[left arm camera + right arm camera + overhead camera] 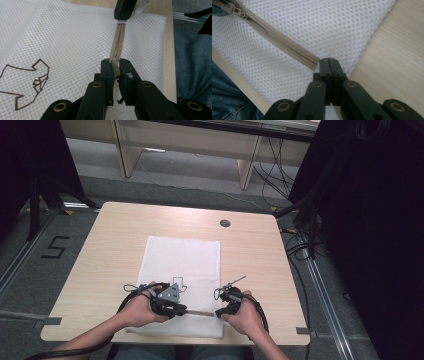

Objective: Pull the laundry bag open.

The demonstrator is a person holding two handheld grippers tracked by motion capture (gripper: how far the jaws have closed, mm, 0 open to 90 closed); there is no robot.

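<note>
Tension matters here: my left gripper [115, 65] is clamped on the zip [118, 45] of the mesh bag [181, 257] at the table's [110, 240] near edge, my right gripper [329, 61] pinches its end shut, so I'd pull straight along it.

In the high view the zipper [201, 313] is a thin line between the hands, too small to show its teeth or slider. The hands cover the mesh bag's [182, 257] near edge, and the forearms are cut off at the bottom. In the left gripper view the brown outline drawing [30, 80] runs off the left edge. In the right gripper view the zipper pull [238, 11] is cut off at the top left corner.
</note>
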